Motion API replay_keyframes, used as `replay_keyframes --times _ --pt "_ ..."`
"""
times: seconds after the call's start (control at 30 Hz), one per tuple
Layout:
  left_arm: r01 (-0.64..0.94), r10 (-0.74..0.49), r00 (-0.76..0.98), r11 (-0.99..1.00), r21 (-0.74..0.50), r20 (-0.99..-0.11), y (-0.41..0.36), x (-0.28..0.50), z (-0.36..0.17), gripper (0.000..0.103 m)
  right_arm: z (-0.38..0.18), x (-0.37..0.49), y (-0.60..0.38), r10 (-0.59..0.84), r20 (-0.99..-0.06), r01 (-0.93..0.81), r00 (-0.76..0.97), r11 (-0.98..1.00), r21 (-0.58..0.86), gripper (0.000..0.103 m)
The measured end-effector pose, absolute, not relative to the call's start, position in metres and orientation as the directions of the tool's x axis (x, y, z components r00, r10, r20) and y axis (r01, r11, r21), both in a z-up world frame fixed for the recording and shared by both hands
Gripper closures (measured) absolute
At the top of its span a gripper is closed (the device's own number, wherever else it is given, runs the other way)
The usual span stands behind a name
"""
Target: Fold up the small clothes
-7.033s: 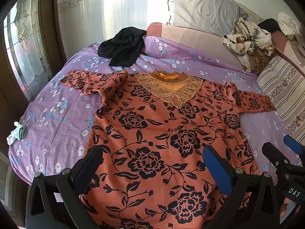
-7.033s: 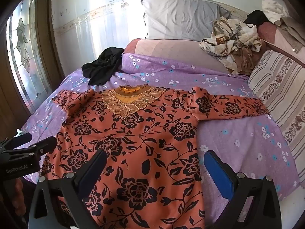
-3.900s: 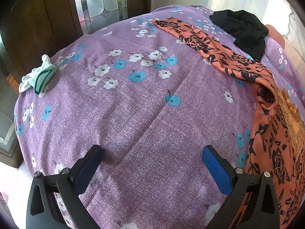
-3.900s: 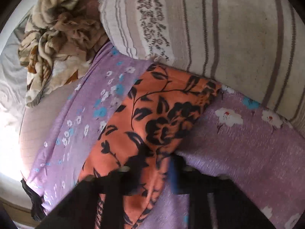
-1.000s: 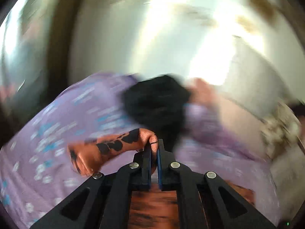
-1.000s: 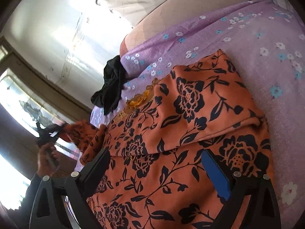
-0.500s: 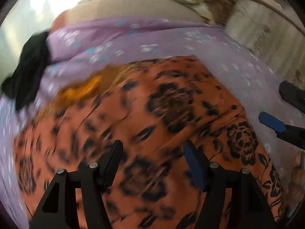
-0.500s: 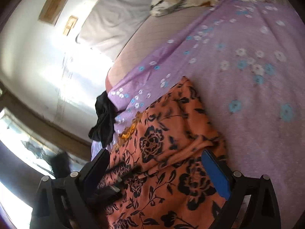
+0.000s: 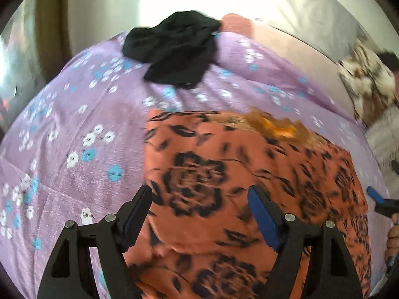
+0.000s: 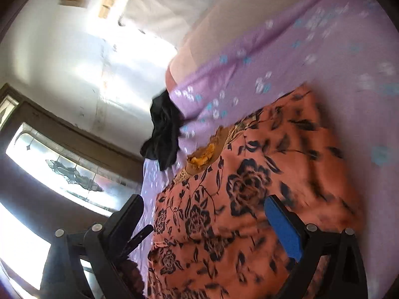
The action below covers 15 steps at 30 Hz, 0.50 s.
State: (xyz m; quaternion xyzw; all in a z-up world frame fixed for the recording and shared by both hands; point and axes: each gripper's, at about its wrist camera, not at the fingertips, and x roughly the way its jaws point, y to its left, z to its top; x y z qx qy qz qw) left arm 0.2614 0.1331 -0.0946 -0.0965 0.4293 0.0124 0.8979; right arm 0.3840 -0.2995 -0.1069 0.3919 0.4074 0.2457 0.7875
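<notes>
An orange blouse (image 9: 224,162) with black flowers and a yellow collar (image 9: 274,127) lies on the purple sheet, both sleeves folded in over its body. My left gripper (image 9: 199,191) hovers over the blouse's left half; its jaws are opening and nothing is between them. In the right wrist view the blouse (image 10: 249,186) lies ahead, and my right gripper (image 10: 203,201) stands open and empty over its near part. A blue pad of the right gripper (image 9: 376,198) shows at the blouse's right edge.
A crumpled black garment (image 9: 174,49) lies on the flowered purple sheet (image 9: 74,124) beyond the blouse. A brown-and-cream patterned cloth (image 9: 366,82) is heaped at the far right by the pillows. A glass-paned window (image 10: 62,169) borders the bed's left side.
A second ago my left gripper was shut on the lifted left sleeve. It has carried the sleeve across, let go and dropped lower with jaws apart. The right gripper has shifted and tilted.
</notes>
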Motion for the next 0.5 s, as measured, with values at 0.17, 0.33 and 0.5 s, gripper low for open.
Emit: replay_keyframes --times 0.17,0.33,0.5 --pt "-0.196 0.008 0.539 0.974 -0.116 -0.842 0.148 0.28 -0.12 0.022 -0.138 0.404 -0.319 0.589 -0.562 0.117 0.58 0.623 0.773 0.01" --pt "-0.115 -0.055 0.643 0.979 -0.167 -0.764 0.137 0.277 -0.099 0.017 -0.101 0.415 -0.296 0.669 -0.461 -0.067 0.583 0.605 0.793 0.006" --pt "-0.138 0.004 0.545 0.987 -0.085 -0.839 0.134 0.293 -0.127 0.013 -0.14 0.437 -0.305 0.611 -0.565 0.053 0.554 0.651 0.757 0.007"
